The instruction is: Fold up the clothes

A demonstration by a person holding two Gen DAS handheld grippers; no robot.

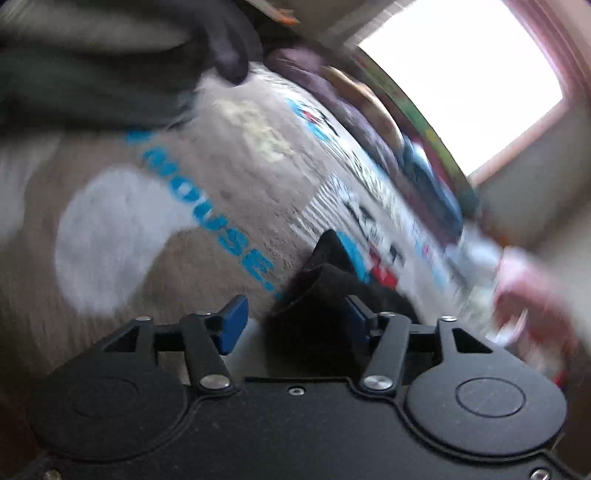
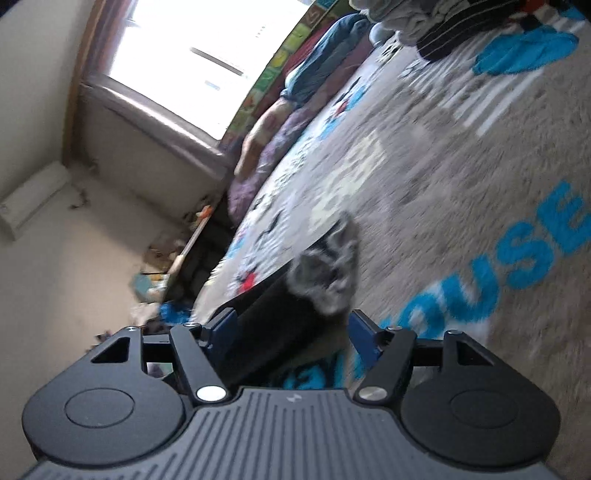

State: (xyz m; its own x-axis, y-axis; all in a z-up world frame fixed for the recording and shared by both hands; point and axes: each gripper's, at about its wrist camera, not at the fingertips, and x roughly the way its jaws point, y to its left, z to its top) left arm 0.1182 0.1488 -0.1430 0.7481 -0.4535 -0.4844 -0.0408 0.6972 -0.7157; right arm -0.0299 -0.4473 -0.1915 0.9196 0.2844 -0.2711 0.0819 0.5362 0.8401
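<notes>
My left gripper (image 1: 293,319) stands open over the printed rug (image 1: 221,192), a bunched black garment (image 1: 325,291) between its pads but not pinched; I judge I've let it down to lie for folding. My right gripper (image 2: 291,334) is open too, dark cloth with a grey fuzzy edge (image 2: 325,273) loose between its fingers. I see no basket; more clothes (image 2: 436,33) are heaped on the rug's far side.
</notes>
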